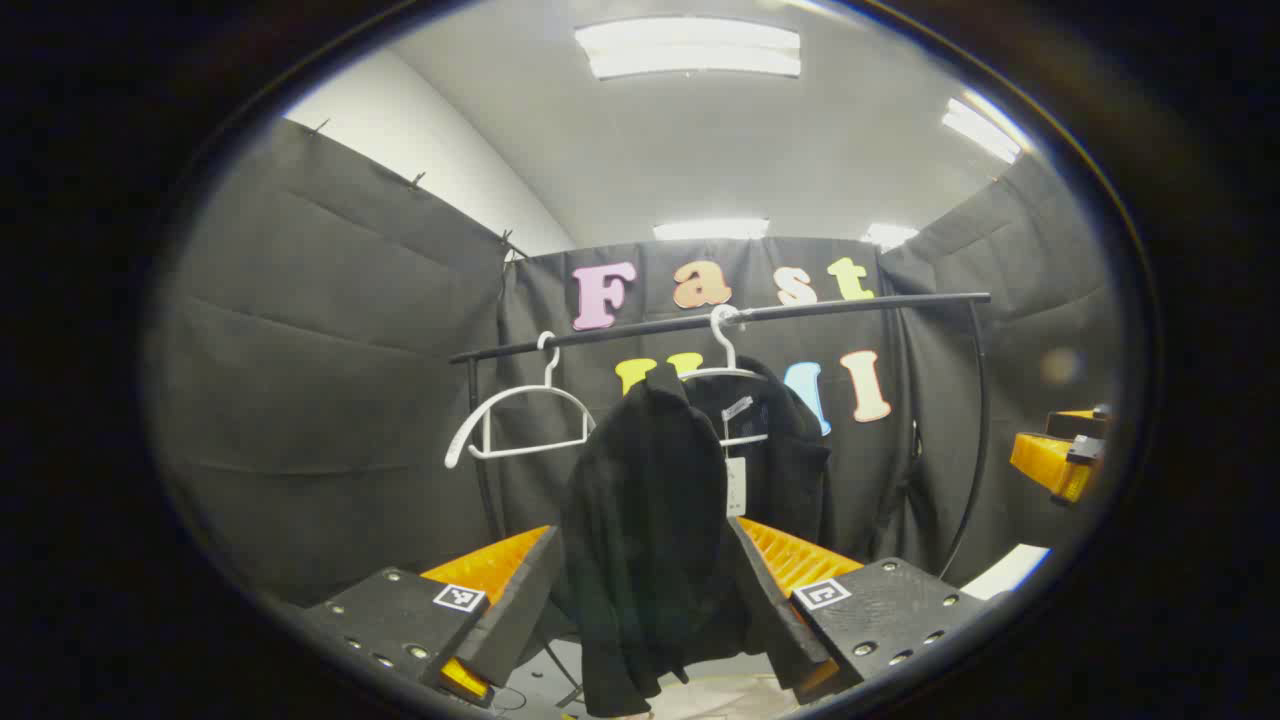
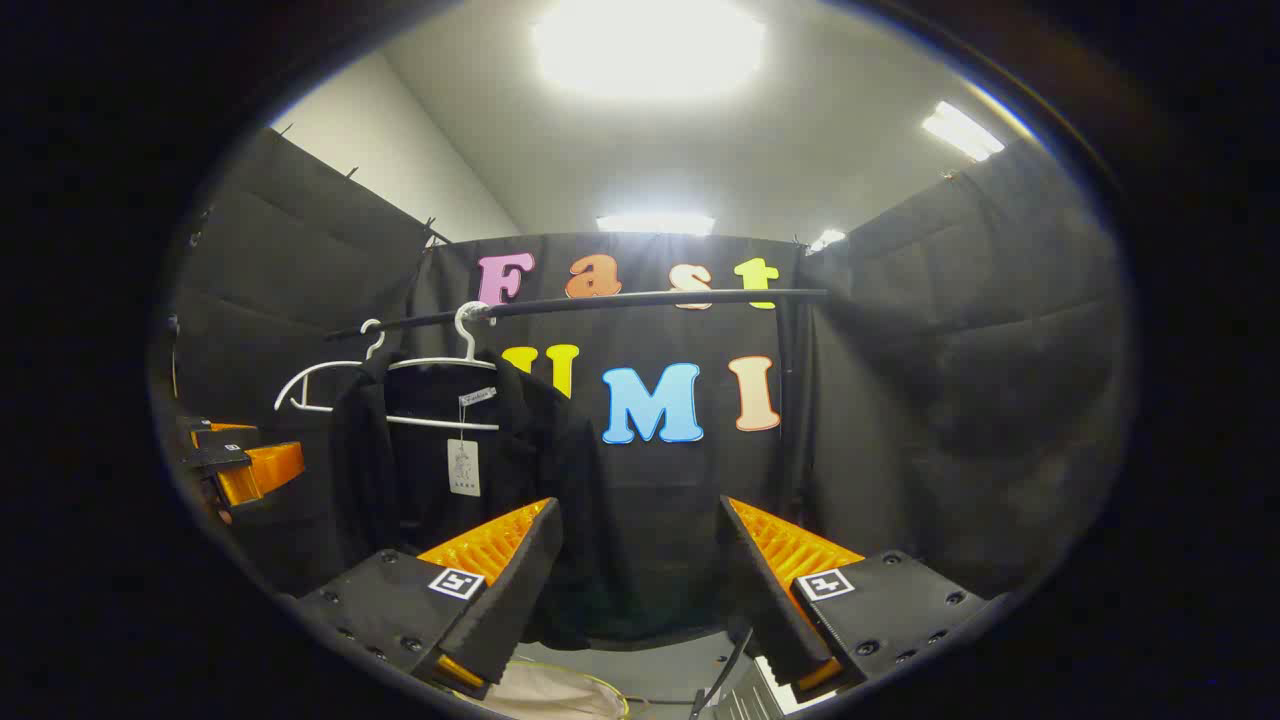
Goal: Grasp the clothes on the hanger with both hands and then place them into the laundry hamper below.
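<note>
Black jacket (image 1: 660,520) with white tag, seemingly half off hanger (image 1: 735,375); both tools (image 1: 645,610) (image 2: 640,590) agape

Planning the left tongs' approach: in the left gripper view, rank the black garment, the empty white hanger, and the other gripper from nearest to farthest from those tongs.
1. Black garment: hangs in the gap of the left tongs, dead ahead.
2. Empty white hanger: on the rail, up and left, behind the garment's near edge.
3. Other gripper: far right edge. Its depth against the hanger is hard to call.
</note>
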`<state>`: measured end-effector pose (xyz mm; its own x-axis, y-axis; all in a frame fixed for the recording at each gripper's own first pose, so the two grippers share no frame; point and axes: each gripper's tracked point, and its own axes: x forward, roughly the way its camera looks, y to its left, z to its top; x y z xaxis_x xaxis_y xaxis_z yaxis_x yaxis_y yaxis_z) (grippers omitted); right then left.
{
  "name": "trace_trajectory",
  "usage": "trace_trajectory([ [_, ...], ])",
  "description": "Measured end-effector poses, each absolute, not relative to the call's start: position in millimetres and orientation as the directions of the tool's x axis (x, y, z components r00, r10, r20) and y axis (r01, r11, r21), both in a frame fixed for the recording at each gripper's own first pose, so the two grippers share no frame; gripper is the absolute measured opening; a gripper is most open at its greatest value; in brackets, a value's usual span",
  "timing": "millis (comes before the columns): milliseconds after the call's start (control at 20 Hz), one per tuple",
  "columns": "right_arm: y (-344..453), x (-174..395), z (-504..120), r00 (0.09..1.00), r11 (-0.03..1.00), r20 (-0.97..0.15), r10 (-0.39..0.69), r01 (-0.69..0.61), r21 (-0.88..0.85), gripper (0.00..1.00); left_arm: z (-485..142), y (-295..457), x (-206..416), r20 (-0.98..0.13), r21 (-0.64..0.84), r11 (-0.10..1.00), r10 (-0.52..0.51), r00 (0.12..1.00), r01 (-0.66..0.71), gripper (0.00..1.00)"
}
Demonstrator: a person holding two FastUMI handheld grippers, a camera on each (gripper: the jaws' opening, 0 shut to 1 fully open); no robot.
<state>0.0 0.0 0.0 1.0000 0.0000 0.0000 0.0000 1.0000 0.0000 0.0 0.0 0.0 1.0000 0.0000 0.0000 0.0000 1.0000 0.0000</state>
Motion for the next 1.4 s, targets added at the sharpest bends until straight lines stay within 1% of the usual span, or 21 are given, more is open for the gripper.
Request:
trace_trajectory([
  [150,-0.9,-2.4,1.9,1.000,1.000,0.018,-0.007,0.006,0.019,0.98,-2.0,1.9,0.4,-0.009,0.002,1.000,-0.013,1.000,0.013,0.95],
  [700,-3.5,-2.1,-3.4,0.999,0.999,0.013,-0.042,0.042,0.007,0.96,2.3,3.3,4.7,0.026,-0.027,0.998,-0.051,0.998,0.051,0.95],
  [950,10.5,14.2,-4.0,0.999,0.999,0.007,-0.039,0.039,0.012,0.97,-2.8,10.3,17.2,0.024,-0.032,0.997,-0.065,0.998,0.065,0.95],
  [1150,24.8,24.0,2.8,0.999,0.999,0.026,-0.042,0.041,0.021,0.98,-2.8,14.0,30.7,0.034,-0.036,0.995,-0.093,0.995,0.094,0.95],
  [1400,52.7,49.8,10.4,0.999,0.999,0.043,0.004,-0.006,0.041,0.98,7.4,0.3,48.9,0.068,-0.056,0.987,-0.148,0.987,0.152,0.95],
])
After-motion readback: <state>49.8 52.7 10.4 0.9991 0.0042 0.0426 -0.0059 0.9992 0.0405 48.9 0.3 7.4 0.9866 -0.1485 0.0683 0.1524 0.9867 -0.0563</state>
